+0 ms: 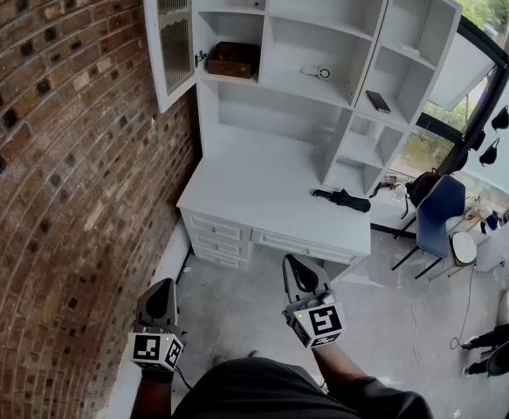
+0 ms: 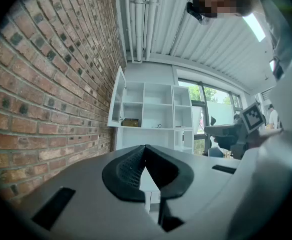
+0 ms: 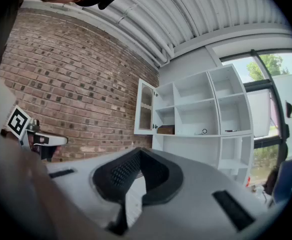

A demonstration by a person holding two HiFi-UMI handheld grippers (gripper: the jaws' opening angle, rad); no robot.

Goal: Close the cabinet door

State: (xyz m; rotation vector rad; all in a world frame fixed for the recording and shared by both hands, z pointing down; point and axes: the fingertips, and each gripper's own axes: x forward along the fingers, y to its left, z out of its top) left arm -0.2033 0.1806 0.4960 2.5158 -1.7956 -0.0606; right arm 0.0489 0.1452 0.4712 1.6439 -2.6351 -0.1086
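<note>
White cabinet (image 1: pixel 271 190), its door (image 1: pixel 174 37) white-framed with a ribbed pane. Red-brown brick wall (image 1: pixel 62 190) at nine o'clock. Brown box (image 1: pixel 233 59) at twelve, blue chair (image 1: pixel 437 208) at three. Grey floor (image 1: pixel 237 312).

The cabinet door (image 1: pixel 168 37) and the top of the shelf unit (image 1: pixel 324 112) are cut off by the head view's upper edge, and the walls of the brown box (image 1: pixel 233 59) hide whatever lies inside it. The round thing (image 1: pixel 320 72) and the flat dark item (image 1: pixel 378 101) on the shelves, and the black object (image 1: pixel 343 200) on the counter (image 1: pixel 263 190), are too small to identify.
</note>
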